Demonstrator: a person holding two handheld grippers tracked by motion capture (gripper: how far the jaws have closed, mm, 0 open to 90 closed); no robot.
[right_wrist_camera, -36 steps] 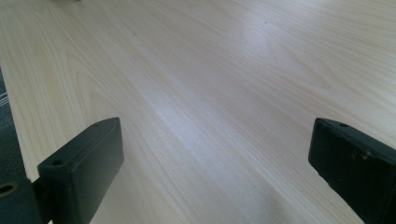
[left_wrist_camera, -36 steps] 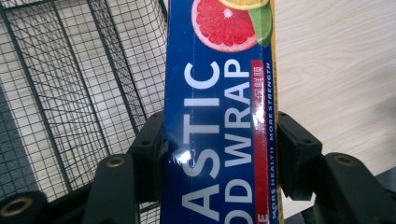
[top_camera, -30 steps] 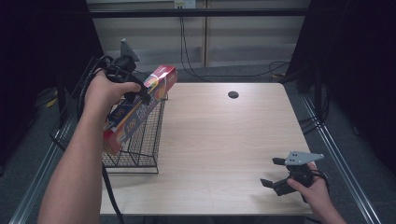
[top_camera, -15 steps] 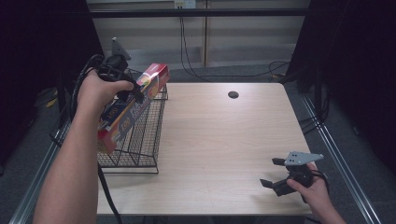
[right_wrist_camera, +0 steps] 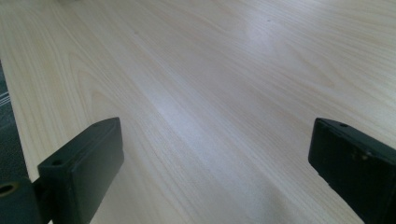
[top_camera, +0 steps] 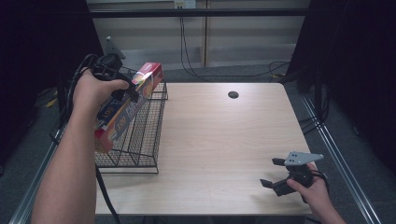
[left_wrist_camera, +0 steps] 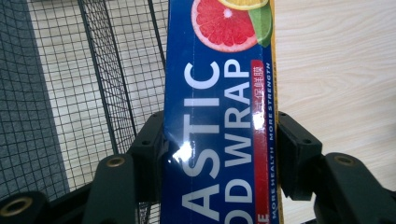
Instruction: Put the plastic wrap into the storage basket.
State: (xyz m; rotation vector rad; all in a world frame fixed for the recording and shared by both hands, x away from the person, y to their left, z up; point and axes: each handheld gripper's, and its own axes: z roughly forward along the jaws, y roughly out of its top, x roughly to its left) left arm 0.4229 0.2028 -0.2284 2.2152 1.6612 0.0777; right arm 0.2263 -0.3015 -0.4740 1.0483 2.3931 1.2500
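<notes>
Blue plastic-wrap box point(left_wrist_camera: 219, 121) clamped in left hand-held gripper point(left_wrist_camera: 219, 154) above wire basket point(top_camera: 140, 135).

Left arm: extended forward and raised at the left side of the high view. The left hand point(top_camera: 95, 88) grips the left claw point(top_camera: 122, 93), held above bench level. In the left claw view, both jaws press flat against opposite sides of a box point(left_wrist_camera: 219, 116).

Right arm: low, at the near right. The right hand point(top_camera: 310, 186) holds the right claw point(top_camera: 273, 172) just above the bench point(top_camera: 224, 140), jaws spread wide apart, pointing left.
</notes>
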